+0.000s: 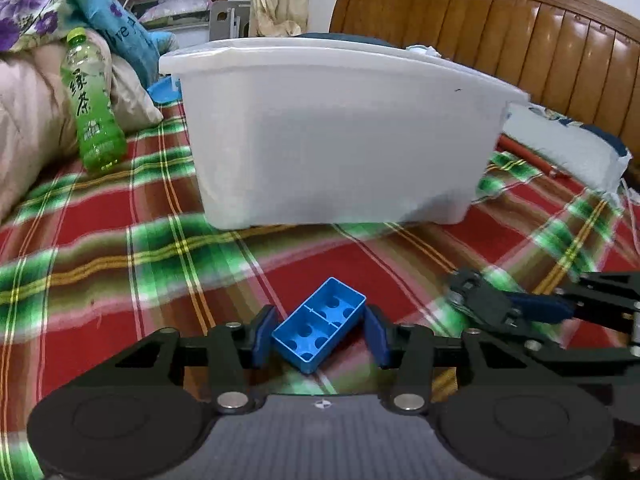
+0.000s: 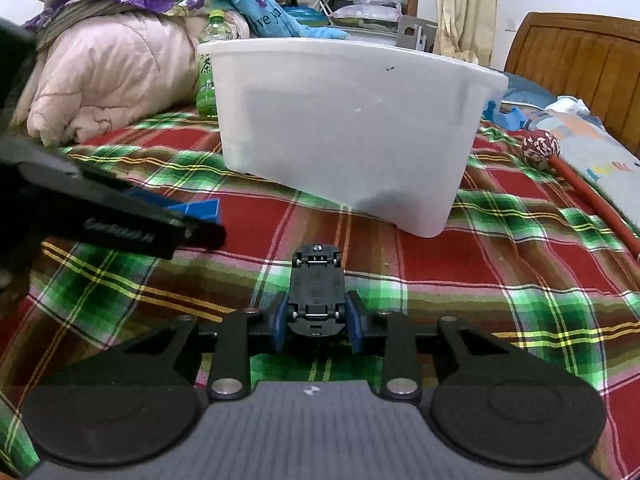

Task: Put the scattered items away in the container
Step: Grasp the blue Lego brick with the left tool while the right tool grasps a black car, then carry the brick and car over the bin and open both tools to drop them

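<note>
We hold a two-finger gripper in each hand, low over a bed covered by a red and green plaid blanket. Our left gripper has its jaws closed onto a blue toy brick, hollow underside up, turned at an angle so the pads press its opposite corners. Our right gripper has its jaws pinching the sides of a small black toy car, upside down with its chassis and wheels showing. Whether either toy is lifted clear of the blanket, we cannot tell.

Straight ahead stands the white plastic container, open-topped, tall and translucent; neither toy is in it yet. We judge both toys are gripped so they can be raised over its rim and dropped in.

A green tea bottle leans against a pink quilt to the container's left. A red stick with a patterned ball head lies to the right, beside a pillow. Behind are a wooden headboard, curtains and a window.
</note>
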`<action>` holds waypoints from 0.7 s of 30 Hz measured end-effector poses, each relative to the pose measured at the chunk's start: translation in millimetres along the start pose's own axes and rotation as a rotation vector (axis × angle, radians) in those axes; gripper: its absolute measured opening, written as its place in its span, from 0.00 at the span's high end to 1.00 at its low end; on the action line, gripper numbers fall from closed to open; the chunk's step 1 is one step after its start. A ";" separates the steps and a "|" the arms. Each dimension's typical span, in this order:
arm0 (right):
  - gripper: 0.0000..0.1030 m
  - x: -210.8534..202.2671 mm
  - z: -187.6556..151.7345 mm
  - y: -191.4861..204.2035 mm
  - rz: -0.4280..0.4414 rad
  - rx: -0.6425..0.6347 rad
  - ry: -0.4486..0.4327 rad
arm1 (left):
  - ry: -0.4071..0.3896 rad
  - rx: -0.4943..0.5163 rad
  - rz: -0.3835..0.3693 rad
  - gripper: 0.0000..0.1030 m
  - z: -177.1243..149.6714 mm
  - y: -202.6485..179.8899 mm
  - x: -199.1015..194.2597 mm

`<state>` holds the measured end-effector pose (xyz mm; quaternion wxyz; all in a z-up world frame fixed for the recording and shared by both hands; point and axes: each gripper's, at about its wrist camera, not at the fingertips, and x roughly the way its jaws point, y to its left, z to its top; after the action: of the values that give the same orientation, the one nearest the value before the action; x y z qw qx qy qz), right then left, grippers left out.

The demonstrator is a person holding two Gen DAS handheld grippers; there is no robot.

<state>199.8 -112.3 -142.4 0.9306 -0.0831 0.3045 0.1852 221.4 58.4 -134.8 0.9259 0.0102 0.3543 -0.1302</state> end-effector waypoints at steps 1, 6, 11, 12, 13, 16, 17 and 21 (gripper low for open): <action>0.68 -1.1 1.1 -0.4 0.000 0.002 -0.005 | -0.006 0.008 -0.003 0.51 0.2 -3.5 -5.2; 0.68 -7.4 6.2 0.1 -0.004 -0.001 -0.018 | -0.067 0.029 -0.019 0.51 11.8 -15.8 -32.9; 0.68 -28.7 21.9 -4.4 -0.006 0.035 -0.058 | -0.148 0.069 0.005 0.51 31.5 -27.4 -61.1; 0.68 -34.3 27.2 -5.3 -0.006 0.040 -0.070 | -0.165 0.069 0.010 0.51 36.6 -28.2 -67.2; 0.68 -40.4 33.5 -5.6 -0.007 0.040 -0.085 | -0.179 0.067 0.013 0.51 42.3 -28.6 -72.6; 0.68 -57.9 53.2 -7.1 -0.017 0.025 -0.137 | -0.218 0.057 0.024 0.51 60.0 -27.5 -88.0; 0.68 -62.8 60.1 -8.0 -0.020 0.017 -0.155 | -0.234 0.057 0.030 0.51 65.8 -27.1 -93.8; 0.68 -74.3 91.8 -12.2 -0.033 -0.007 -0.221 | -0.292 0.035 0.048 0.51 94.5 -20.0 -111.4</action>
<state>198.4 -120.8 -24.0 0.9612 -0.0707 0.1977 0.1789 198.5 54.6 10.8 0.9701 0.0159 0.2134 -0.1142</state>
